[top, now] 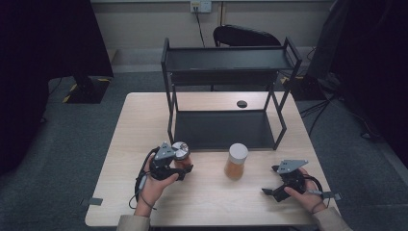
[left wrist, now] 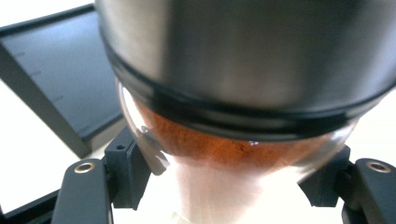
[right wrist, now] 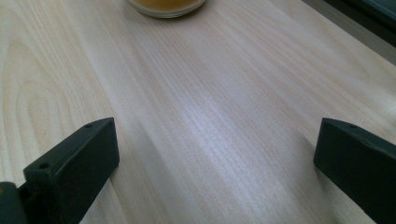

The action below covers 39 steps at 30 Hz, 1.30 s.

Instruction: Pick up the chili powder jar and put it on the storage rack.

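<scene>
1. My left gripper (top: 169, 165) has its fingers (left wrist: 127, 172) closed on a jar (left wrist: 243, 93) with a metal lid; the glass sits squarely between them, pressed by the pads on both sides.
2. In the left gripper view that jar looms just above my fingers, its reddish-brown powder showing through the glass under the lid's dark band.
3. Beyond my left fingers, off to one side, lies the low tray of the black rack (top: 223, 129).
4. My right gripper (top: 284, 185) has its fingers (right wrist: 74, 161) spread wide, with nothing between them but bare table (right wrist: 219, 116).
5. Ahead of my right fingers, well apart from them, the base of a second jar (right wrist: 167, 6) stands on the table; in the high view it is the white-lidded jar with orange contents.
6. That second jar stands between my two grippers, just in front of the rack.
7. Both hands rest low over the table's near half.
</scene>
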Each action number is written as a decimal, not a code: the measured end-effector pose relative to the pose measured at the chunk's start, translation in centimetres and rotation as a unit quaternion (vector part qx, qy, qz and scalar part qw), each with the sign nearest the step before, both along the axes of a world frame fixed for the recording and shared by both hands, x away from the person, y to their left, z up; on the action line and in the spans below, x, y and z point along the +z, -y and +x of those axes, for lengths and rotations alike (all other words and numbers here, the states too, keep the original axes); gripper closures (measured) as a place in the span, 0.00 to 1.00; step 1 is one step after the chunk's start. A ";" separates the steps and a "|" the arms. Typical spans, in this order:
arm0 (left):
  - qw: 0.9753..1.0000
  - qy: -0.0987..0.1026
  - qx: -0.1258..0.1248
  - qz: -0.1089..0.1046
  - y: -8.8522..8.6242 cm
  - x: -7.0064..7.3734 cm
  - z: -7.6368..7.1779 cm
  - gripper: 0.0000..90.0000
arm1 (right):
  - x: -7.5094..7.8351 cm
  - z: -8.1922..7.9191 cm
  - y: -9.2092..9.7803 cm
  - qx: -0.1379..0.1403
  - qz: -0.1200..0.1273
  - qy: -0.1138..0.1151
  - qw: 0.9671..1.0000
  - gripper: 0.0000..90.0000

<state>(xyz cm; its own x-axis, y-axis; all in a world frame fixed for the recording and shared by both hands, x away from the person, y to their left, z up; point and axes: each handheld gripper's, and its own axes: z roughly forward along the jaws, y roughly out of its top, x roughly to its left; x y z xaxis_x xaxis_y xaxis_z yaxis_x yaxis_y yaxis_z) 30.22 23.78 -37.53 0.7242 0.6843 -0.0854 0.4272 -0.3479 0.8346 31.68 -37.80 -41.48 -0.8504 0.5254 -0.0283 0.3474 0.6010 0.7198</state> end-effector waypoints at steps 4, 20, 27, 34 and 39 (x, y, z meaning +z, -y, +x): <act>1.000 -0.002 -0.004 -0.001 0.5 0.8 0.6 0.34 | 0.0 0.0 0.0 0.000 0.000 0.000 1.000 0.00; 1.000 0.012 -0.014 0.011 2.3 3.5 2.8 0.34 | 0.0 0.0 0.0 0.000 0.000 0.000 1.000 0.00; 1.000 0.012 -0.014 0.009 3.1 4.6 3.9 0.34 | 0.0 0.0 0.0 0.000 0.000 0.000 1.000 0.00; 1.000 0.012 -0.021 0.009 3.8 5.6 4.9 0.34 | 0.0 0.0 0.0 0.000 0.000 0.000 1.000 0.00; 1.000 0.012 -0.024 0.007 4.3 6.3 5.5 0.34 | 0.0 0.0 0.0 0.000 0.000 0.000 1.000 0.00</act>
<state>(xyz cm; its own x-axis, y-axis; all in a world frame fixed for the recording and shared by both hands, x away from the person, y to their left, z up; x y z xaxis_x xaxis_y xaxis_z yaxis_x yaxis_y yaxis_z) 35.68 19.53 -31.26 0.7584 0.6492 -0.0578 0.3888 -0.3794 0.8396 31.68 -37.80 -41.48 -0.8503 0.5255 -0.0283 0.3474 0.6009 0.7198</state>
